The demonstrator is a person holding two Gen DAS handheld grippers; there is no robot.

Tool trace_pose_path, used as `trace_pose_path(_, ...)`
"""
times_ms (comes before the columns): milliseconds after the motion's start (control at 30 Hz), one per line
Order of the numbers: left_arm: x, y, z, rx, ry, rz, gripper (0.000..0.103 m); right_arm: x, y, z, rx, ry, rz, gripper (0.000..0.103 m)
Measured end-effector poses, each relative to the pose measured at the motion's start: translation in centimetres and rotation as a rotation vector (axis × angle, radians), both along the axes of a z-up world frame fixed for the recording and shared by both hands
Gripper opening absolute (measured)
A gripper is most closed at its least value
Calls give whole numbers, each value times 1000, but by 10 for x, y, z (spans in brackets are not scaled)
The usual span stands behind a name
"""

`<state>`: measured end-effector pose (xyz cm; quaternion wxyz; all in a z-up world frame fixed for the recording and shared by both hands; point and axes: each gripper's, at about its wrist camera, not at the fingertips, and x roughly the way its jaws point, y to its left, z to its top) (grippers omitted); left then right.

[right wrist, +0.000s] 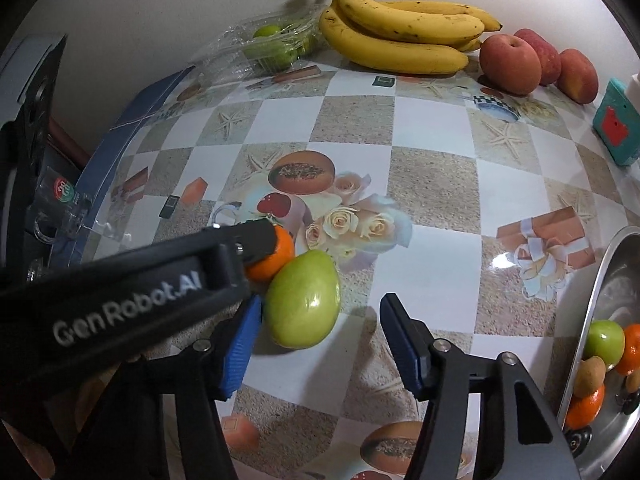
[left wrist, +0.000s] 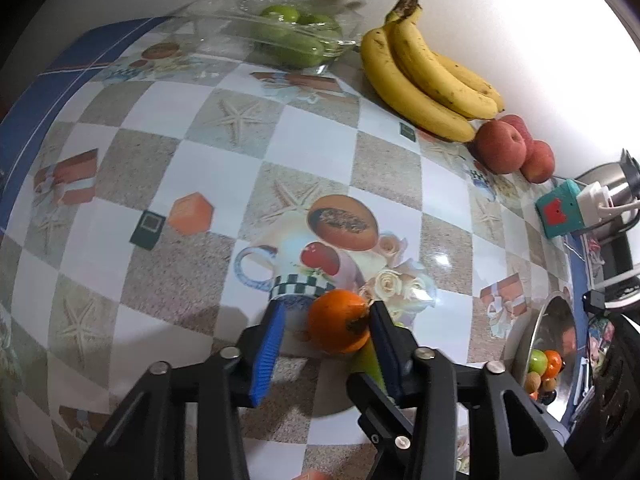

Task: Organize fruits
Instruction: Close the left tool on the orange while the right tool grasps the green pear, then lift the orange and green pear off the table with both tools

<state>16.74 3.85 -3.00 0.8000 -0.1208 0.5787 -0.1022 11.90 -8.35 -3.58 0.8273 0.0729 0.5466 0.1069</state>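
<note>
Left tongs [left wrist: 326, 320] tilted down (straddling orange [left wrist: 338, 320]), right tongs [right wrist: 320, 336] likewise

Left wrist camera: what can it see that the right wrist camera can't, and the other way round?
Only the left wrist view shows the steel pot and white plug at the right edge. Only the right wrist view shows the left gripper from the side, lettering included, and the green fruit nearly whole between the right gripper fingers. Both show the orange, bananas, red fruits, clear box of green fruit, teal box, steel bowl and patterned tablecloth.
</note>
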Motion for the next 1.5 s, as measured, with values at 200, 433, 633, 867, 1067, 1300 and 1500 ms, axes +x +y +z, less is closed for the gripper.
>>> trace_pose_path(200,2,-6,0,-16,-8,-28,34,1,-1,0,48,5,4,48)
trace_pose_path(433,1,-8,2,-2,-14,-30,33,0,-4,1,83,17,-9,43)
trace_pose_path(633,0,-7,2,-10,-9,-18,32,-2,-17,4,103,21,-46,42)
trace_pose_path(867,-2,-8,7,-9,-12,-22,29,-8,-35,10,125,16,-91,42)
trace_pose_path(1067,-3,-10,11,20,-19,-20,19,-17,-53,15,134,21,-134,42)
trace_pose_path(1300,-3,-8,8,21,-26,3,20,-27,-70,23,159,18,-174,42)
trace_pose_path(1500,-3,-6,5,42,-16,18,43,-33,-77,27,171,15,-192,42)
